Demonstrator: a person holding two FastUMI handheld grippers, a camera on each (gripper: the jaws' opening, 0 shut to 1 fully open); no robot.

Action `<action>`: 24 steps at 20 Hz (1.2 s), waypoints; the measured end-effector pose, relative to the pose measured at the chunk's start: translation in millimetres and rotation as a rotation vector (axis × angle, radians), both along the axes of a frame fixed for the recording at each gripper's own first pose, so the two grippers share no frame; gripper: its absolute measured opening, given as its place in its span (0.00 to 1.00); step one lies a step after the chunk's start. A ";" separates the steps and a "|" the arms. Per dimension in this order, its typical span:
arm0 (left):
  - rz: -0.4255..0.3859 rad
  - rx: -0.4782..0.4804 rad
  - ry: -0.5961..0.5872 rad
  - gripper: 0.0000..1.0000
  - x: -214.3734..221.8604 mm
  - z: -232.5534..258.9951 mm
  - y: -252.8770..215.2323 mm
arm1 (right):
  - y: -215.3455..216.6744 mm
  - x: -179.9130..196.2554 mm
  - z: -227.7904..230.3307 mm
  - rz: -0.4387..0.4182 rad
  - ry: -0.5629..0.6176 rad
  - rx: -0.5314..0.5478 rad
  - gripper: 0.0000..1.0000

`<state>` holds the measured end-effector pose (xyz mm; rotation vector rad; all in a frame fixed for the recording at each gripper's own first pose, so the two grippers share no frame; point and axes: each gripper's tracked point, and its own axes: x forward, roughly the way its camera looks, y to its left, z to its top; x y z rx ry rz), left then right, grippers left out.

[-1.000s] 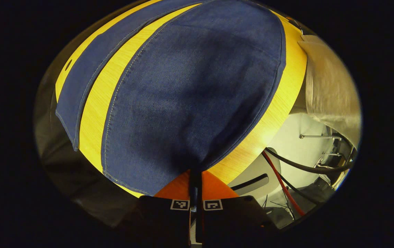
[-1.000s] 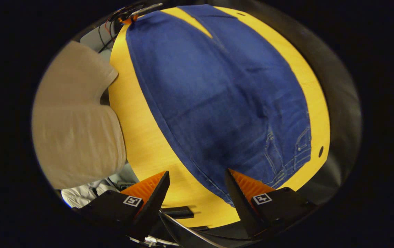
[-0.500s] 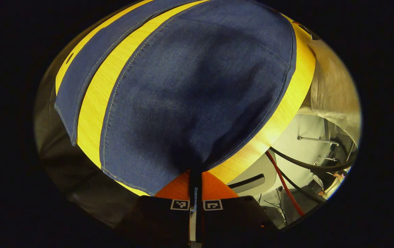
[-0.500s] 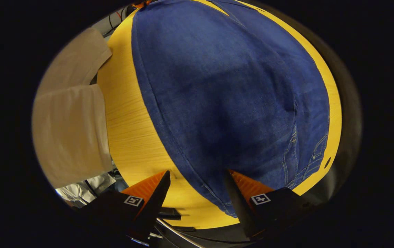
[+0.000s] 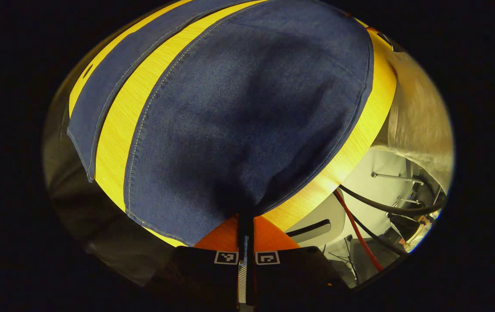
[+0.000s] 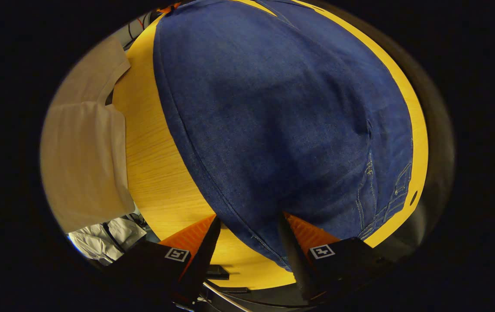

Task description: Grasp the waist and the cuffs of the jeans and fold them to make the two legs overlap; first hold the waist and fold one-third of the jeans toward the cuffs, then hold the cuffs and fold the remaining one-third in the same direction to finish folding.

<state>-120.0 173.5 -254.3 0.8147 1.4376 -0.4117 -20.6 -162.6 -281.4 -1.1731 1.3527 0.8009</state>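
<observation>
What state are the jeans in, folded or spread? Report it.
Spread. The jeans lie flat on the table with both legs side by side, a strip of tabletop between them; no fold yet.

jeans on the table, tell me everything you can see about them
The dark blue denim jeans lie flat on the yellow wooden table, legs spread apart with pale seam stitching. The left gripper is clamped on the near leg's cuff; the right gripper straddles the waist edge, jaws apart.

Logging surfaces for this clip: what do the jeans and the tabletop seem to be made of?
Jeans: dark blue denim, matte, with a fine woven texture and pale contrast stitching along the seams. Tabletop: light wood or wood-look laminate, smooth, with fine straight grain lines; which one can't be told.
</observation>
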 end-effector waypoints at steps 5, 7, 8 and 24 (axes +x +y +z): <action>0.027 -0.044 -0.015 0.00 0.9 -0.6 0.9 | 9.8 6.8 5.2 -0.111 -0.001 -0.021 0.65; 0.029 -0.057 -0.018 0.00 0.7 -0.8 0.2 | 10.4 15.4 4.6 -0.158 -0.008 -0.012 0.48; 0.024 -0.058 -0.017 0.00 1.0 -1.2 -0.2 | 8.6 19.3 6.7 -0.177 -0.015 -0.011 0.46; 0.125 -0.152 -0.166 0.00 1.8 -3.8 -4.4 | 8.3 37.5 7.3 -0.462 -0.215 0.096 0.05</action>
